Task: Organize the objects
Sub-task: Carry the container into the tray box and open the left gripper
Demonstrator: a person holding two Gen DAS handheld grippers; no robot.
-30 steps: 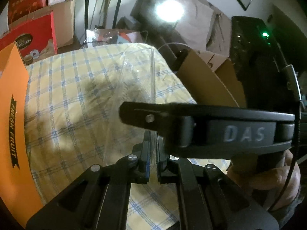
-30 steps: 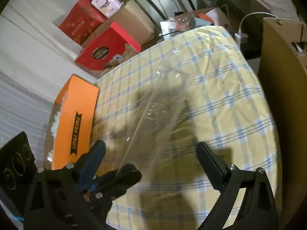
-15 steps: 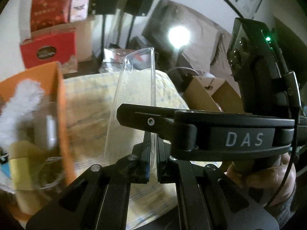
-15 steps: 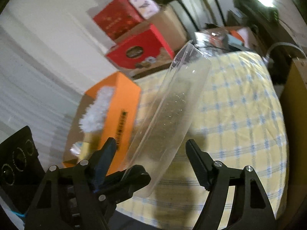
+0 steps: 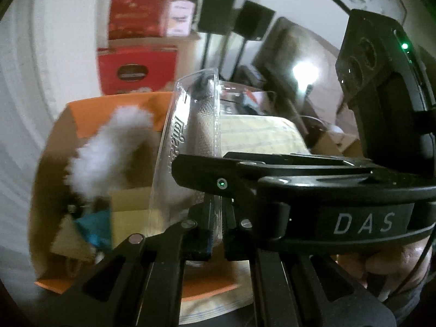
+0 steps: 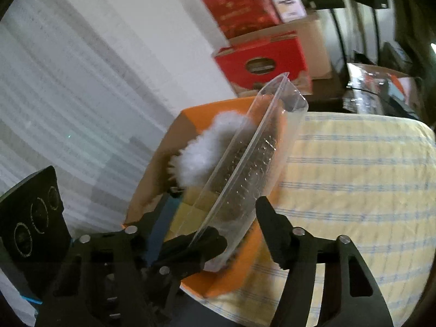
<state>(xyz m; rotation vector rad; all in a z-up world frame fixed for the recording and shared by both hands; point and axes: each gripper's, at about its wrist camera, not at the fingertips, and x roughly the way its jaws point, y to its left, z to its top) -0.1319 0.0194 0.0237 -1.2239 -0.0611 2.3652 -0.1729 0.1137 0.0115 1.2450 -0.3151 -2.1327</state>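
Over the orange box [image 6: 152, 190], the clear plastic tray [image 6: 253, 163] was hanging in the air, its long axis running up and away from both grippers and tilted toward the box's far wall. The left gripper [image 5: 216, 231] had its fingers pinched tight on the tray's near rim — that was the only real hold on it. The right gripper [image 6: 241, 231] had just been closing, with the tray's near end between its fingers, but in the right wrist view the right-hand finger stood clear of the plastic, and I couldn't tell if the other one touched, so I'd call it not gripping. Inside the box sat a white fluffy thing [image 6: 207, 152], some yellow pieces and something blue, with the tray just above and beside them. The box itself sat at the edge of the yellow checked cloth [image 6: 354, 179]. My guess is the next bit hinges on that tilt — the tray's far end leads, so it probably has to go down lengthwise along the box to fit.
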